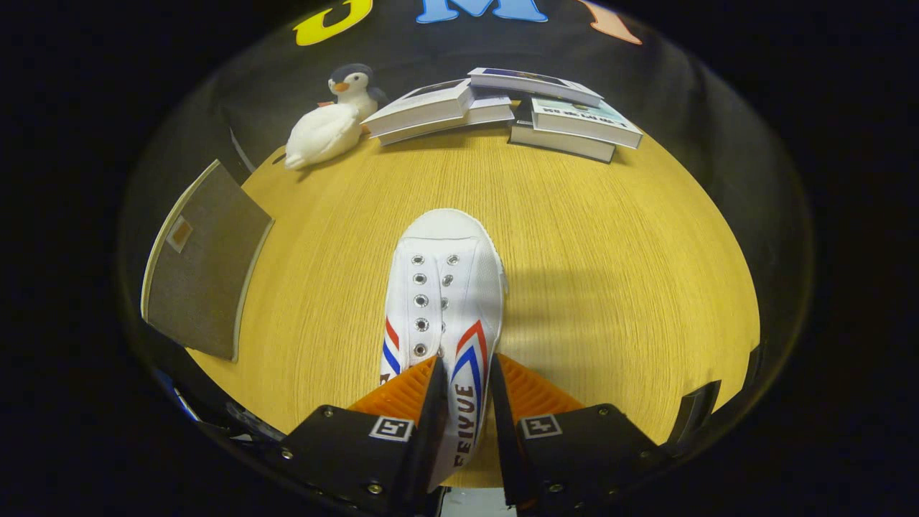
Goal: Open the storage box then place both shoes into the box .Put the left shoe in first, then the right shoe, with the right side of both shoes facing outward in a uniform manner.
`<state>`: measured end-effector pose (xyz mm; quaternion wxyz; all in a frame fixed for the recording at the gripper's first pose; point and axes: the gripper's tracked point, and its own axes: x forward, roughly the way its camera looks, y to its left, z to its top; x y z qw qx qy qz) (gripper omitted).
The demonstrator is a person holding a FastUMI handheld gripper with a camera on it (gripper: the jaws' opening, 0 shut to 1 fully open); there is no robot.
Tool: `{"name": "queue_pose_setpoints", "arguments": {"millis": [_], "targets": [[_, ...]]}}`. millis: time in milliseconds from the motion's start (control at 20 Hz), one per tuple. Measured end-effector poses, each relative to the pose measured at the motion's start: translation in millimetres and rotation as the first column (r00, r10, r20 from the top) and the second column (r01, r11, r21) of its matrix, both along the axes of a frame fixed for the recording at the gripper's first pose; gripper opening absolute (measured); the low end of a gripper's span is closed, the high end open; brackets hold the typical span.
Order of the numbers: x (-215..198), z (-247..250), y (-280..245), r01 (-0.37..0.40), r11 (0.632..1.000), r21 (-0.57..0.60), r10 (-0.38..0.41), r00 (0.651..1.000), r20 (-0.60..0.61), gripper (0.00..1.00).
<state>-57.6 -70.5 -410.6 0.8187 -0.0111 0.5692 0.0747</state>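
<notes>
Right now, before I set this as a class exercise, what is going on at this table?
A hand-held gripper has its jaws closed on the side wall of a white canvas shoe with red and blue stripes, toe pointing away over the wooden table. It looks mid-carry, probably toward the storage box, though that is a guess. A grey panel stands off to the left of the shoe. At the far end sit a plush penguin and some stacked books, apart from the shoe.

1. The gripper point(463, 391) pinches the side wall of a white shoe point(443, 301), toe pointing away.
2. Beyond, on the wooden table point(610, 273): a toy penguin point(330, 118) and books point(502, 111).
3. A grey box point(204, 269) stands nearby.
</notes>
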Motion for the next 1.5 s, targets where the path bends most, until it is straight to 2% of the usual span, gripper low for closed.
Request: {"name": "queue_pose_setpoints", "arguments": {"millis": [50, 150, 500, 650, 700, 800, 900, 1000, 1200, 1500], "targets": [[4, -2, -9, 0.02, 0.999, -0.047, -0.019, 0.999, 0.028, 0.4], [3, 2, -7, 0.094, 0.995, -0.032, -0.093, 0.995, 0.049, 0.07], [5, 23, 11, 0.23, 0.969, 0.093, -0.235, 0.971, 0.04, 0.07], [11, 40, 13, 0.249, 0.962, 0.113, -0.258, 0.963, 0.072, 0.07], [15, 41, 13, 0.255, 0.961, 0.112, -0.265, 0.96, 0.089, 0.0], [8, 44, 19, 0.248, 0.962, 0.116, -0.258, 0.963, 0.076, 0.0], [10, 52, 28, 0.286, 0.944, 0.164, -0.301, 0.951, 0.07, 0.0], [11, 65, 40, 0.289, 0.933, 0.212, -0.309, 0.949, 0.063, 0.0], [24, 95, 60, 0.25, 0.937, 0.246, -0.284, 0.952, 0.113, 0.0], [37, 134, 106, 0.217, 0.912, 0.347, -0.274, 0.954, 0.125, 0.0]]}}
